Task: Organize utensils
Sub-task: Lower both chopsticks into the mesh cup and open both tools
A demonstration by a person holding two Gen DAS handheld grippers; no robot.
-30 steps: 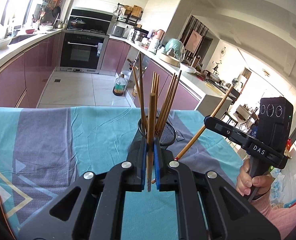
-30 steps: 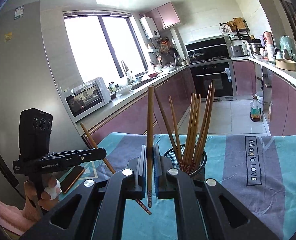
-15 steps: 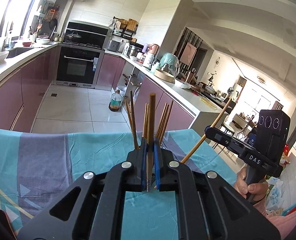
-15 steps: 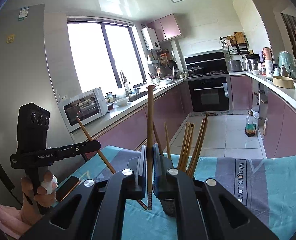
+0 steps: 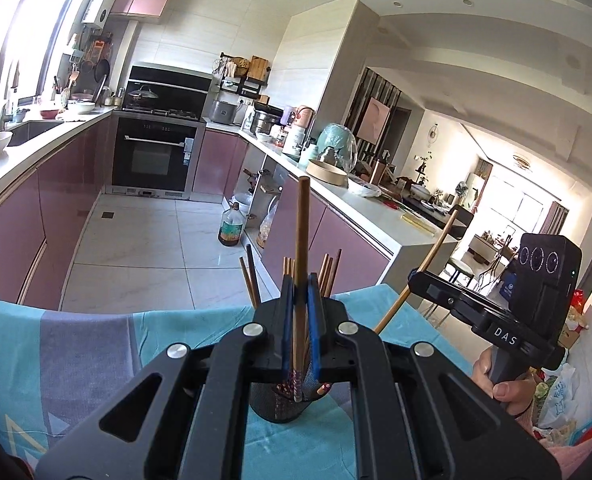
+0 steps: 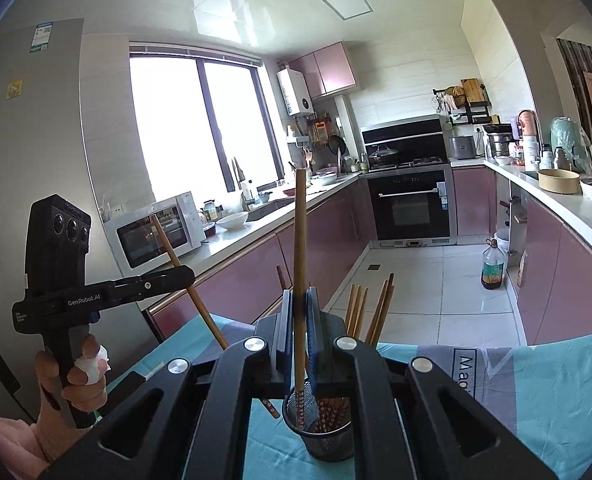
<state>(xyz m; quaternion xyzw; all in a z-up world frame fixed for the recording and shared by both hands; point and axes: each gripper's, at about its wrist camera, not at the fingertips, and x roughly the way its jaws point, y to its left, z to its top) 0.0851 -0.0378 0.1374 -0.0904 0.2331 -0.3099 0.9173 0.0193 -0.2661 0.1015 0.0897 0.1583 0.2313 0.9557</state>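
Note:
My left gripper [image 5: 299, 304] is shut on an upright wooden chopstick [image 5: 301, 240]; its lower tip reaches into the black mesh cup [image 5: 276, 404] directly below. My right gripper [image 6: 299, 312] is shut on another chopstick [image 6: 299, 240], its patterned tip inside the same mesh cup [image 6: 327, 436]. Several chopsticks [image 6: 369, 308] stand in the cup. Each gripper shows in the other's view, the right one [image 5: 447, 292] and the left one [image 6: 148, 280], each with its chopstick held at a slant.
The cup stands on a table with a teal and grey cloth [image 5: 76, 356]. A dark phone-like object [image 6: 132, 380] lies on the cloth at the left. Pink kitchen cabinets [image 6: 555, 280] and counters lie beyond the table edge.
Both grippers rose and came in over the mesh cup, which now sits directly beneath them. The chopstick tips now reach into the cup's mouth.

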